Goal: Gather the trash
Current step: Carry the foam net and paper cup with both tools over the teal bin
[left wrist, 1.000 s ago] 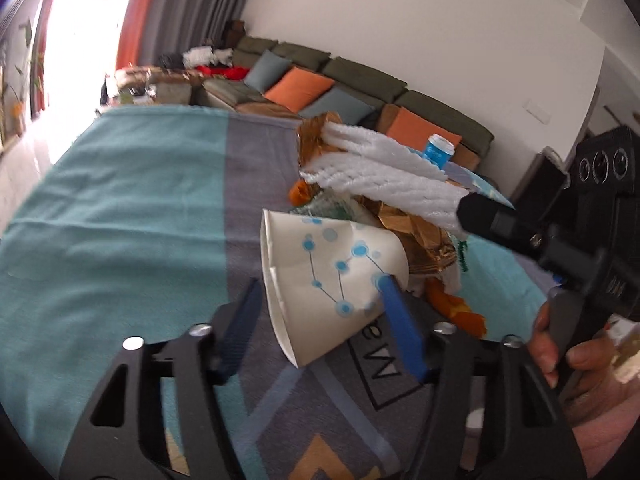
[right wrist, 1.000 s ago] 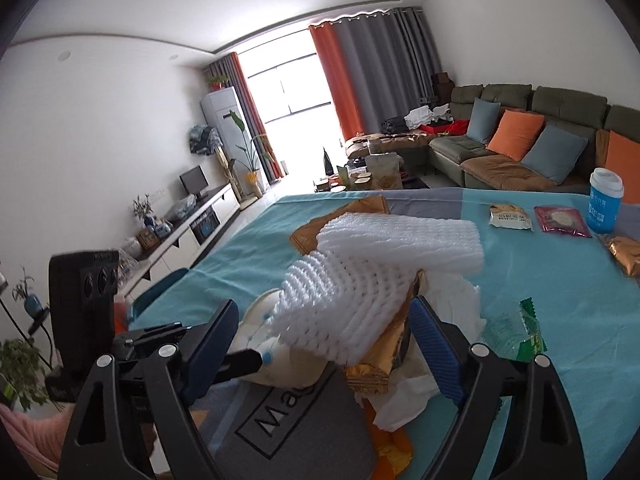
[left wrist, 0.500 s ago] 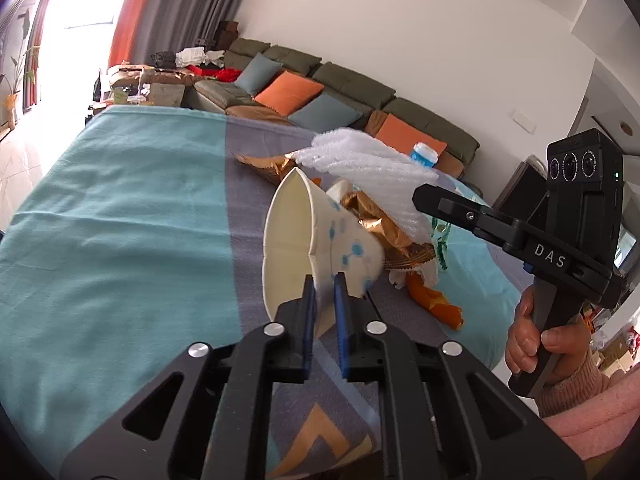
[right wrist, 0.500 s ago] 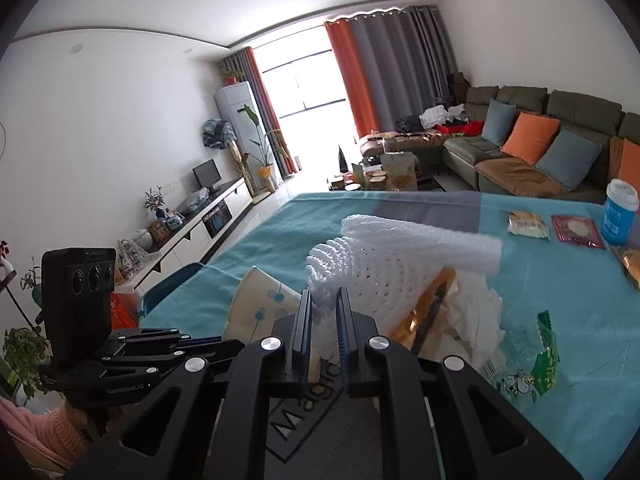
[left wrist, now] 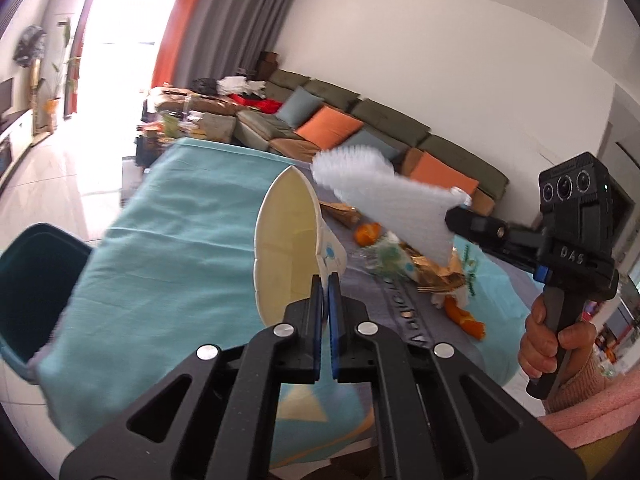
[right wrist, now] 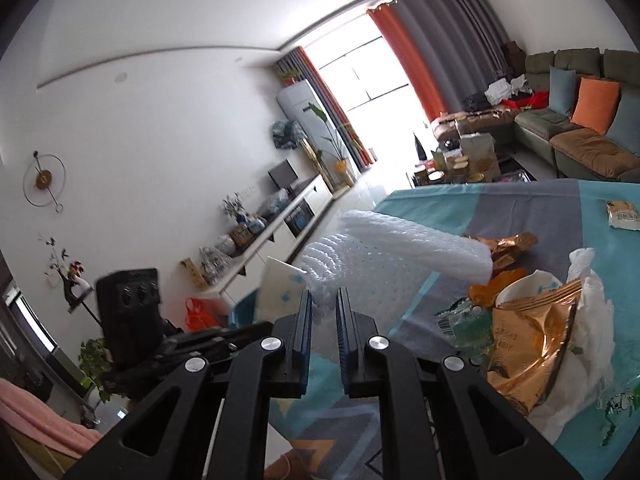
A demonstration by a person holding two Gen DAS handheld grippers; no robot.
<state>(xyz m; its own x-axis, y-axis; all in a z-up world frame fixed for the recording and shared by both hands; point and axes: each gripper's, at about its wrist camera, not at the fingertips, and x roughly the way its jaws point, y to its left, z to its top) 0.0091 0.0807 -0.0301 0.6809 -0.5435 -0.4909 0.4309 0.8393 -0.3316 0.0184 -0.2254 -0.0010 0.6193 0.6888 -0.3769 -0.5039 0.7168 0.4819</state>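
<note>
My left gripper is shut on the wall of a flattened white paper cup with blue dots, held up over the table. In the left wrist view my right gripper comes in from the right, shut on a white foam net sleeve. The right wrist view shows that gripper pinching the foam net sleeve between its blue pads, and the paper cup just left of it. A pile of trash lies on the table: a gold wrapper, white tissue, orange peel.
The table carries a teal and grey cloth. A dark teal chair stands at its left edge. A snack packet lies further along the cloth. A sofa with orange cushions stands behind. A hand holds the right gripper's handle.
Both grippers closed, the left on the paper cup, the right on the foam net. Both then lifted their items off the table, and the view swung left toward the table edge.
</note>
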